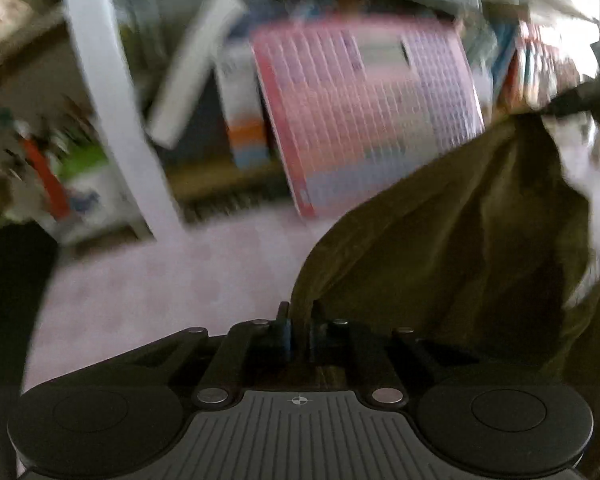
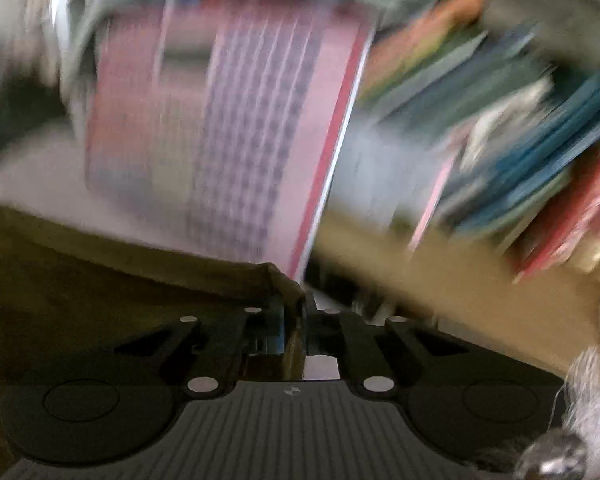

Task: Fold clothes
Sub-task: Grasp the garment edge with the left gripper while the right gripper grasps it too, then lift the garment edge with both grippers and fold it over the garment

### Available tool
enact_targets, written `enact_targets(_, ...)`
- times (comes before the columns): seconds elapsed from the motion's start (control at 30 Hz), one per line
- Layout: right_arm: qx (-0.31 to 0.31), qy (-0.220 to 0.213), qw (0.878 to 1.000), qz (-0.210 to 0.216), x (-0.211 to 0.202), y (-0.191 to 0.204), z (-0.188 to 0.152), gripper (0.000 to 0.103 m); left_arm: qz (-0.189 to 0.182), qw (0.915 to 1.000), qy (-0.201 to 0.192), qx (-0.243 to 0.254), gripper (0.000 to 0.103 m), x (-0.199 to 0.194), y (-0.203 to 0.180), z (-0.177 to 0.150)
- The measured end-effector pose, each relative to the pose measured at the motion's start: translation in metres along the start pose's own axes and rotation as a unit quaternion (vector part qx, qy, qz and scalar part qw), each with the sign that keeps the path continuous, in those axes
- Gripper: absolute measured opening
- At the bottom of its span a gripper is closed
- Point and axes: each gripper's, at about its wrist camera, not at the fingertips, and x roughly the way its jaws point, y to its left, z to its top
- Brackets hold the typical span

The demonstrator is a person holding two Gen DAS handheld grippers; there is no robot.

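An olive-green garment [image 1: 452, 232] hangs stretched between the two grippers. In the left wrist view my left gripper [image 1: 300, 322] is shut on one corner of it, and the cloth rises to the upper right toward the other gripper [image 1: 580, 96], seen dark and blurred. In the right wrist view my right gripper [image 2: 298, 308] is shut on another edge of the same garment [image 2: 112, 280], which spreads to the left and hides the surface below. Both views are blurred.
A pale pink surface [image 1: 172, 280] lies below the left gripper. Behind stands a shelf with a large pink chart board [image 1: 364, 108] and several leaning books [image 2: 520, 128]. A white curved bar [image 1: 108, 92] rises at the left. A tan board [image 2: 460, 300] sits under the books.
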Motion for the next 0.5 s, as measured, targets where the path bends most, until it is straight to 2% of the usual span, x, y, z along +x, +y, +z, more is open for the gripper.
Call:
enact_targets(0.07, -0.024, 0.005, 1.000, -0.014, -0.010, 0.011, 0.001, 0.006, 0.002, 0.9997, -0.012, 0.021, 0.008, -0.013, -0.005, 0.001)
enact_targets(0.3, 0.003, -0.033, 0.998, -0.062, -0.080, 0.029, -0.007, 0.006, -0.007, 0.9965, -0.068, 0.047, 0.008, -0.061, -0.021, -0.005)
enact_targets(0.4, 0.019, -0.056, 0.995, -0.081, -0.123, 0.042, -0.021, 0.006, -0.019, 0.9933, -0.095, 0.062, 0.008, -0.090, -0.029, -0.013)
enact_targets(0.5, 0.042, -0.074, 0.992, -0.095, -0.174, 0.064, -0.054, 0.006, -0.037, 0.9896, -0.116, 0.076, 0.008, -0.124, -0.038, -0.029)
